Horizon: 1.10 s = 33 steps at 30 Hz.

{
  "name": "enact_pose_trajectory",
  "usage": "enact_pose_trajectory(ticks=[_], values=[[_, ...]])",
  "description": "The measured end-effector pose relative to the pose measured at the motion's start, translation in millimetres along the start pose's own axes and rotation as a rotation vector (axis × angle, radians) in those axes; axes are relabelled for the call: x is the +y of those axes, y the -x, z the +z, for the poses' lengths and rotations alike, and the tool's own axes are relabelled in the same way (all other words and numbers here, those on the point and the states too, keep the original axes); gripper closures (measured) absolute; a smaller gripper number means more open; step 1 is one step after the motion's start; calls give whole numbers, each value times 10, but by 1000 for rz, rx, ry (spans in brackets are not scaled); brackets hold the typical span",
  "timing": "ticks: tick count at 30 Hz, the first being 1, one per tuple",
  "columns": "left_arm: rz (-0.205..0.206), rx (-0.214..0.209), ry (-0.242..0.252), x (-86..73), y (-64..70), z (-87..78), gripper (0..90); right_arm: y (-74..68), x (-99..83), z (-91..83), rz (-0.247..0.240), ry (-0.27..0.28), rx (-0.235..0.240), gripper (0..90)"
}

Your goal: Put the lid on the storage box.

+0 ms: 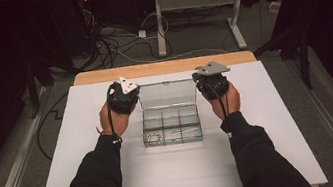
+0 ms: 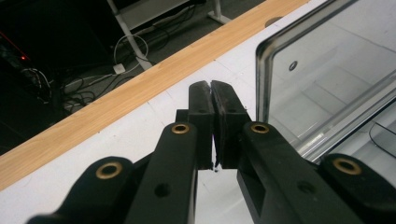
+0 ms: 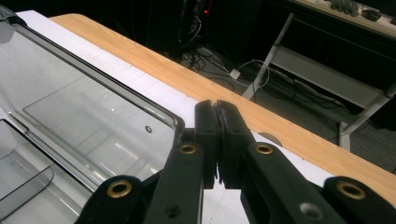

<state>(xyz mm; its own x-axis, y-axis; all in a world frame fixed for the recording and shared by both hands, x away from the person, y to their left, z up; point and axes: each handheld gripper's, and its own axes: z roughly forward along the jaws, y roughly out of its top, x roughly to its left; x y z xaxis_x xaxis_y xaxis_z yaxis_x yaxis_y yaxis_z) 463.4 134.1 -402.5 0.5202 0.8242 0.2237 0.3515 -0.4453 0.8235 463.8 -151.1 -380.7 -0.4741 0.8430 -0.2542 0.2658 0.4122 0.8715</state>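
the person's 2 dark sleeves came in from the near edge of the white desk (image 1: 93,186), each hand carrying a set of tongs. between the hands, nearer the person than the tips of the tongs, sat a clear plastic box (image 1: 171,124) divided into 6 compartments in 2 rows of 3. a small coiled metallic piece (image 1: 151,137) lay in the near compartment on the left tongs' side; what it was could not be told. the box's clear lid (image 1: 167,94) stood raised at the far side, directly between the 2 sets of tongs.

the left tongs (image 1: 122,96) were beside the lid's left edge, and in the left gripper view the left tongs (image 2: 213,91) had both black jaws pressed together with nothing between them, the lid (image 2: 327,70) just beside them on the right. the right tongs (image 1: 211,82) were beside the lid's right edge; in the right gripper view the right tongs (image 3: 216,109) were likewise closed on nothing, the lid (image 3: 88,116) just to their left.

beyond the tongs ran the desk's wooden edge (image 1: 163,67), then a floor with tangled cables (image 1: 111,44) and the white legs of another table (image 1: 193,5).
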Motion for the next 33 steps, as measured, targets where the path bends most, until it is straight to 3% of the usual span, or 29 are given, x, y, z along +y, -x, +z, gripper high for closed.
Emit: enact_pose_trajectory(ticks=[14,23,33], values=[[10,20,41,-76,63,-44,847,-50,-91,-63,4,20,11,888],[8,17,44,-158,120,-84,853,-139,-209,-101,22,6,-6,893],[24,33,29,-240,204,-146,850,-244,-285,-212,1,2,-26,897]])
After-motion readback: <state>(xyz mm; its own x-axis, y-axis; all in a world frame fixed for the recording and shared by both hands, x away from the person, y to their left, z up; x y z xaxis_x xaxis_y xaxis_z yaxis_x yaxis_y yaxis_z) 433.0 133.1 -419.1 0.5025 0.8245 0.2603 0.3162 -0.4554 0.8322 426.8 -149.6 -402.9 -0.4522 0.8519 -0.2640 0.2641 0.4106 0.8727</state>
